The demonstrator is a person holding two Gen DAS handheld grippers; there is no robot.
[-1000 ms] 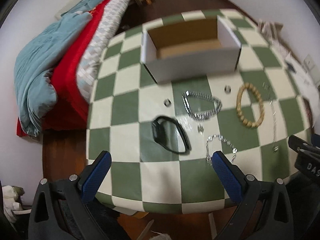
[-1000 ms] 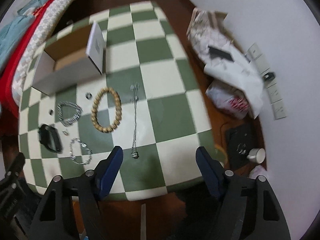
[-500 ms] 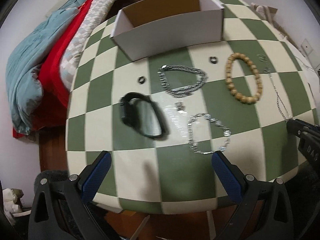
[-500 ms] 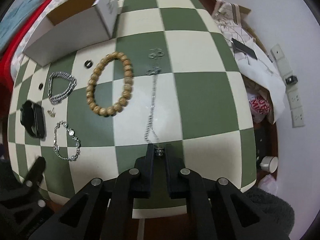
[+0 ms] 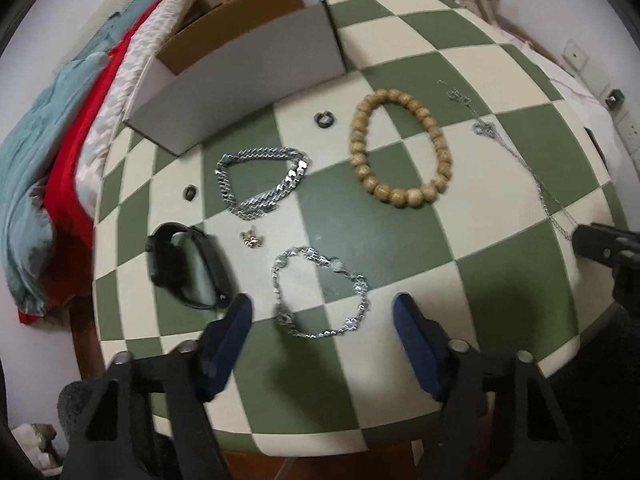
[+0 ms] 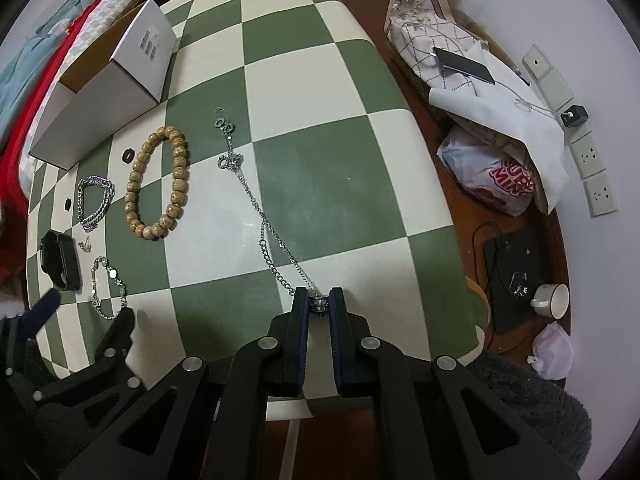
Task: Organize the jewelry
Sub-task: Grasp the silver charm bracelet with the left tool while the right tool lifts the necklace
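Observation:
On the green-and-cream checked table (image 5: 400,248) my left gripper (image 5: 322,300) hangs over a thin silver bracelet (image 5: 358,286). Its jaws are closing with the bracelet between them, and the blue pads are clear of it. My right gripper (image 6: 319,300) is shut on the pendant (image 6: 319,306) of a long silver necklace (image 6: 260,216), which trails away across the table. Also lying there are a wooden bead bracelet (image 5: 400,148), a chunky silver chain bracelet (image 5: 260,180), a black watch band (image 5: 184,268), a small gold earring (image 5: 252,239) and two dark rings (image 5: 324,120). An open white box (image 5: 240,68) stands behind them.
A bed with red and teal covers (image 5: 60,140) lies left of the table. On the floor to the right are bags (image 6: 492,176), a phone (image 6: 464,65), a black mat (image 6: 516,276) and a cup (image 6: 554,300). The near table edge sits just below both grippers.
My left gripper came down toward the thin silver bracelet and its jaws narrowed around it. My right gripper shut on the necklace pendant and moved lower over the table.

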